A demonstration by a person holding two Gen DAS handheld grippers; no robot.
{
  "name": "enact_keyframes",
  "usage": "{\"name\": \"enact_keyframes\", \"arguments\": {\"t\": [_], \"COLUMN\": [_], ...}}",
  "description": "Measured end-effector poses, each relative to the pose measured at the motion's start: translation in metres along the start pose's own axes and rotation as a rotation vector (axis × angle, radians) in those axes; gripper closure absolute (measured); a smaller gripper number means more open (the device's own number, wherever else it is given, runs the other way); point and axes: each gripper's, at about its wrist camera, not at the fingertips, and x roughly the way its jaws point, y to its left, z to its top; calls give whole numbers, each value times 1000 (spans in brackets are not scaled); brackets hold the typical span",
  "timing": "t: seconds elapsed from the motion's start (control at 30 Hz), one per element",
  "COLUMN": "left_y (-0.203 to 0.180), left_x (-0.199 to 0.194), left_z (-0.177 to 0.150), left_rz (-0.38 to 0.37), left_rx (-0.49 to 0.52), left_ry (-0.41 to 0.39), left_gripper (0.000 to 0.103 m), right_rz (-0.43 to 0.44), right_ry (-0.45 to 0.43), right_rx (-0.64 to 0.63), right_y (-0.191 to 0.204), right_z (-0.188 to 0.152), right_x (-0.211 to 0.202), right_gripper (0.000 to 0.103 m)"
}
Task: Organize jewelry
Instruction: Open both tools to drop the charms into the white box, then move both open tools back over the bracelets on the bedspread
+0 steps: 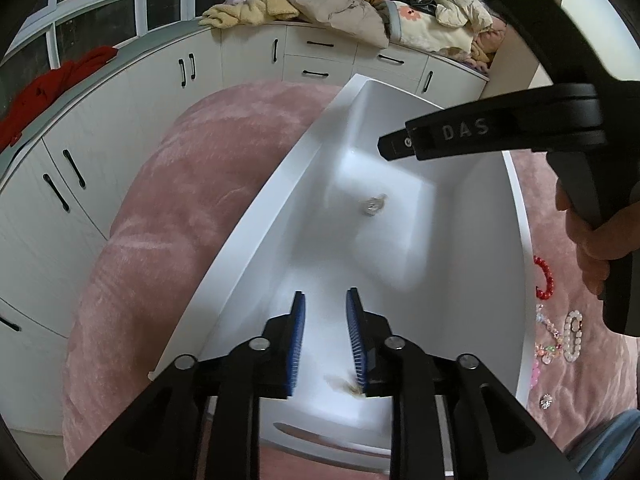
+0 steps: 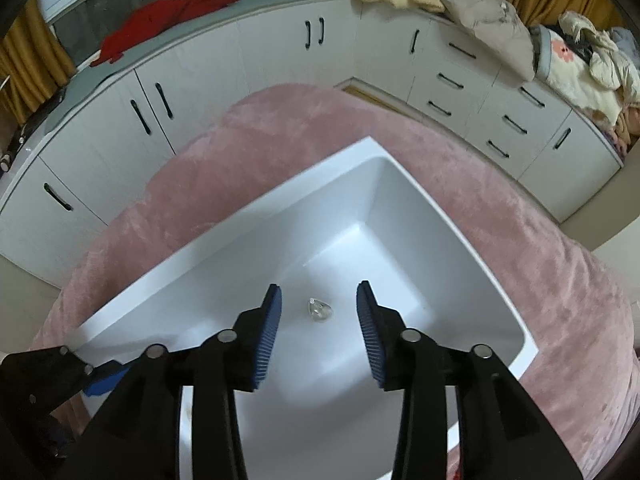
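A white box (image 1: 248,240) lies open on a pink plush cover, also in the right wrist view (image 2: 224,248). A clear crystal piece (image 1: 373,205) lies on its floor (image 2: 319,309). My left gripper (image 1: 326,300) is open over the box's near end; a small golden piece (image 1: 347,386) lies blurred by its right finger. My right gripper (image 2: 318,294) is open above the crystal piece, and it shows from the side in the left wrist view (image 1: 390,146). A red bead bracelet (image 1: 545,278), a pearl clip (image 1: 573,336) and several coloured beads (image 1: 545,344) lie right of the box.
White cabinets (image 2: 280,60) curve behind the bed. Piled clothes (image 1: 332,4) and a red garment (image 2: 168,20) lie on the sill. The pink cover (image 1: 168,208) surrounds the box.
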Motion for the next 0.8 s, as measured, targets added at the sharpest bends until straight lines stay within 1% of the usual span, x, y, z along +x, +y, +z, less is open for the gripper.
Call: {"name": "enact_keyframes", "arguments": {"t": [0.03,0.07,0.13,0.17,0.2,0.27,0.3,0.33,0.37,0.43,0.47,0.5,0.53,0.6,0.63,0.73,0.77,0.8], "left_y": [-2,-3,-5,-6,-7,-9,-11,-14,-16,-22,-27,-32,-36,-48,-54,-74,-80,-86], "left_x": [-2,-3,-8,-10,-15,-20,-25,-29,-32,-41,-45,-50,-54,-60,-63,-74,-77,-80], "left_z": [0,1,2,2,3,3,4,4,4,4,3,2,1,1,0,-2,-4,-6], "left_rz": [2,3,2,-1,-7,-12,-15,-15,-17,-36,-41,-45,-52,-71,-77,-96,-103,-110], "left_rx": [5,7,12,12,10,9,13,17,20,34,45,58,69,92,100,132,140,149], "left_ry": [-3,-7,-18,-25,-35,-50,-60,-68,-77,-102,-115,-127,-134,-142,-149,-181,-191,-201], "left_gripper": [72,68,63,60,56,52,50,48,44,40,34,31,30,29,29,22,20,18], "right_rz": [-2,-6,-12,-11,-8,1,5,7,6,13,17,23,24,21,19,16,13,8], "right_ry": [-6,-14,-25,-35,-45,-63,-74,-86,-110,-145,-166,-182,-195,-229,-245,-277,-288,-298], "right_rx": [-5,-11,-19,-16,-10,1,5,7,7,10,17,24,31,42,45,49,45,40], "right_y": [0,0,-1,-3,-5,-11,-13,-16,-19,-26,-32,-38,-43,-56,-62,-77,-82,-85], "right_z": [0,0,0,-1,-2,-4,-6,-8,-13,-21,-27,-33,-38,-50,-57,-79,-88,-97], "right_x": [-3,-7,-13,-18,-23,-34,-41,-48,-59,-77,-88,-96,-104,-123,-131,-156,-164,-171], "right_gripper": [62,61,57,54,53,51,45,42,39,39,37,36,34,26,25,24,21,14]}}
